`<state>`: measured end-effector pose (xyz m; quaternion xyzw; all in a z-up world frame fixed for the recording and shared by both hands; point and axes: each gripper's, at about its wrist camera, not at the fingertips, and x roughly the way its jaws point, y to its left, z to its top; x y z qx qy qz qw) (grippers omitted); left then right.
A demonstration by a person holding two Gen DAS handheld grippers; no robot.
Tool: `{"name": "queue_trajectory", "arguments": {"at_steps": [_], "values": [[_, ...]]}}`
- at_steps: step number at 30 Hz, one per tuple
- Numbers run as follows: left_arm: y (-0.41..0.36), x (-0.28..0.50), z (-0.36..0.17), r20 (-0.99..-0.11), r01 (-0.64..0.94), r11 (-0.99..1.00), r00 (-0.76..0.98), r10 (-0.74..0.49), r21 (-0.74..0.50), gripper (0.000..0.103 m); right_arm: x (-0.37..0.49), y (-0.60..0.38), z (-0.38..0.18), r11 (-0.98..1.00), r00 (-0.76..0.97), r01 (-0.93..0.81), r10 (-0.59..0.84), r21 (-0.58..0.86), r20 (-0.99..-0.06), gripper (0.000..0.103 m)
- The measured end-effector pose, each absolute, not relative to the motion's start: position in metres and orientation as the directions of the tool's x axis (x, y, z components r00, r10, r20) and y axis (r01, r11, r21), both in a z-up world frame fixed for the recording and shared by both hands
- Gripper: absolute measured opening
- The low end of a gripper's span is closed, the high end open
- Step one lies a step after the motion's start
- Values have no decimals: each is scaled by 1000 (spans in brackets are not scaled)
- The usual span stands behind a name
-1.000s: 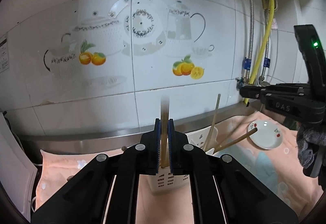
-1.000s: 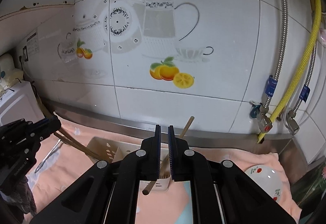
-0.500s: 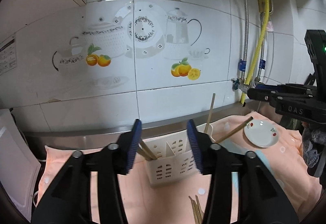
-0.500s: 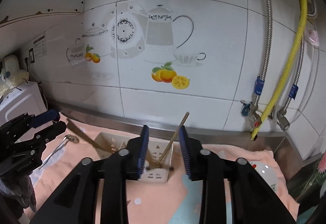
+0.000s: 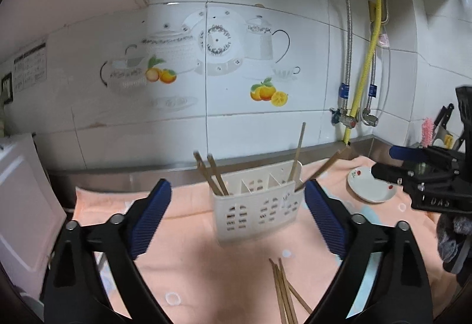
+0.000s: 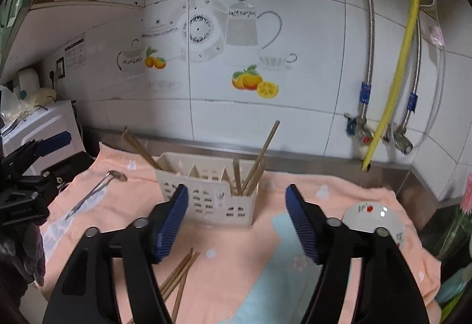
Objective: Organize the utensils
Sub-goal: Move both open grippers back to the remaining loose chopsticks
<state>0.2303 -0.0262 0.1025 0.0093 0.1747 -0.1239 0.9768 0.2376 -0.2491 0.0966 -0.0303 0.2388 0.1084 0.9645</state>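
Left gripper (image 5: 237, 217) jaws opening, nothing between the pads; right gripper (image 6: 236, 220) likewise opening and empty. White slotted utensil holder (image 5: 256, 206) stands on the peach towel (image 5: 191, 241) covering the bench, toward the back edge by the tiled wall. Chopsticks (image 5: 214, 173) lean in its left end compartment, more (image 6: 253, 164) in its right end. Loose chopsticks (image 5: 284, 291) lie on the towel near the front edge. Spoon (image 6: 94, 191) lies toward the bench's left end, small plate (image 5: 370, 183) toward the right end. Readable writing: "DAS" on the right gripper's body, seen from the left wrist cam. Wall sticker (image 6: 75, 54) text too small to read.
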Motion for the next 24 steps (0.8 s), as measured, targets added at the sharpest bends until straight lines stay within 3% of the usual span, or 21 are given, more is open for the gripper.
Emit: {"name": "queue_trajectory", "arguments": {"at_steps": [3,9,24], "values": [[-19,218,91,-353,228,973,908,-225,-34,98,223,-247,84,976,863,-216,178,-26,-474,79],[-2,203,66,-396,219,971,886,-240,-99,98,199,-242,51,976,841,-219,184,-10,-509,90],[13,159,-12,-511,154,986,844,-165,-65,98,138,-222,-36,977,774,-215,167,-5,-610,93]]}}
